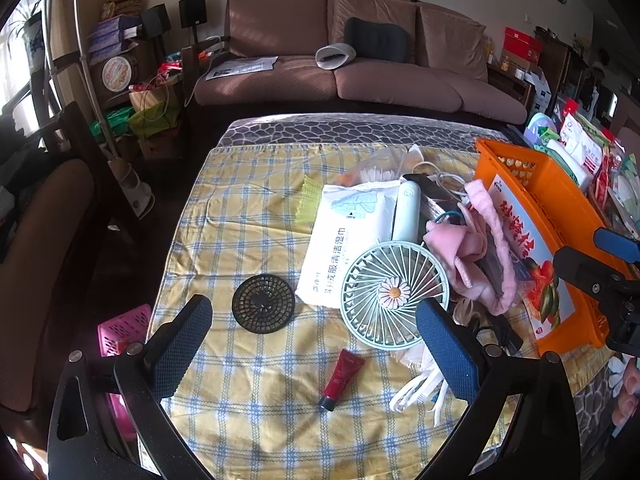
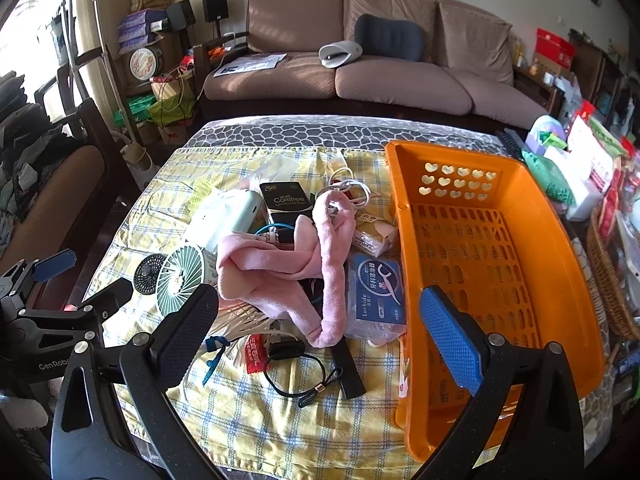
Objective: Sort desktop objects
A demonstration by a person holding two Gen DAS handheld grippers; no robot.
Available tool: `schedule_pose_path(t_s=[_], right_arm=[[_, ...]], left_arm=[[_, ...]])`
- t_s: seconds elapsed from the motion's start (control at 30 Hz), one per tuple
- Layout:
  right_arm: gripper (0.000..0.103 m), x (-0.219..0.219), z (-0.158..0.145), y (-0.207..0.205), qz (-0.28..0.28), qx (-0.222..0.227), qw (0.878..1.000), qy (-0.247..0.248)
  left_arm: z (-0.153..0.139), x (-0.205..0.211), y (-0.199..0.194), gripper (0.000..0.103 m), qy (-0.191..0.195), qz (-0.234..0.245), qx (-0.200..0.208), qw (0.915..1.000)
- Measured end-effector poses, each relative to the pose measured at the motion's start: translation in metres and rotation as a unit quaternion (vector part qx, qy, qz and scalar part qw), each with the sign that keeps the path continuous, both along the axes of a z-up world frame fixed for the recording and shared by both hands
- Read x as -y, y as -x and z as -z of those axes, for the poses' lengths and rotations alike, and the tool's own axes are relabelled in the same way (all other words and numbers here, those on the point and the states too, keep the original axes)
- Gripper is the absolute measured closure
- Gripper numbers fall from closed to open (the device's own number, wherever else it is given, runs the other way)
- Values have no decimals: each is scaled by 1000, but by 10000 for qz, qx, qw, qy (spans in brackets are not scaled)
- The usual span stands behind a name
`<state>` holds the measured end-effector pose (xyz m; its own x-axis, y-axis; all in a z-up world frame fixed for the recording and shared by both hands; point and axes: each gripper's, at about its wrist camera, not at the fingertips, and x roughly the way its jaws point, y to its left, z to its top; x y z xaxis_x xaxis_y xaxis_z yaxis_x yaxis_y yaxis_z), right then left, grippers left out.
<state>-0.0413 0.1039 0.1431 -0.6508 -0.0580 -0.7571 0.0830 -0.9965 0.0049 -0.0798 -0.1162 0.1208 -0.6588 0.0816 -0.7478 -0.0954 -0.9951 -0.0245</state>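
Note:
A pile of desktop objects lies on a yellow checked cloth (image 1: 248, 208). A mint hand fan (image 1: 394, 294), a white wet-wipes pack (image 1: 348, 240), a black round grille (image 1: 263, 303) and a red tube (image 1: 341, 378) lie before my open, empty left gripper (image 1: 314, 344). A pink cloth (image 2: 288, 268), a blue floss pack (image 2: 378, 294) and a black cord (image 2: 304, 376) lie before my open, empty right gripper (image 2: 320, 328). An orange basket (image 2: 472, 240) stands at the right, empty in the right wrist view. The right gripper's right finger is over its near wall.
A pink basket (image 1: 120, 332) sits off the table's left edge. A wicker basket (image 2: 608, 280) and packaged goods (image 2: 576, 168) crowd the right side. A brown sofa (image 1: 352, 52) stands behind the table. A chair (image 2: 52, 200) is at the left.

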Motion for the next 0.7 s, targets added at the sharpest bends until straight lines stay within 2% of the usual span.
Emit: schedule_pose_path(t_s=[0.53,0.7], right_arm=[[2,-5,-2,-17,22,-18,10000,7],[2,-7,-8,-25,7,-76,10000,2]], left_arm=[[-6,-9,-17,0,-16,79,-49,10000],[-18,-16,-29,0,281,-97,-408,9987]])
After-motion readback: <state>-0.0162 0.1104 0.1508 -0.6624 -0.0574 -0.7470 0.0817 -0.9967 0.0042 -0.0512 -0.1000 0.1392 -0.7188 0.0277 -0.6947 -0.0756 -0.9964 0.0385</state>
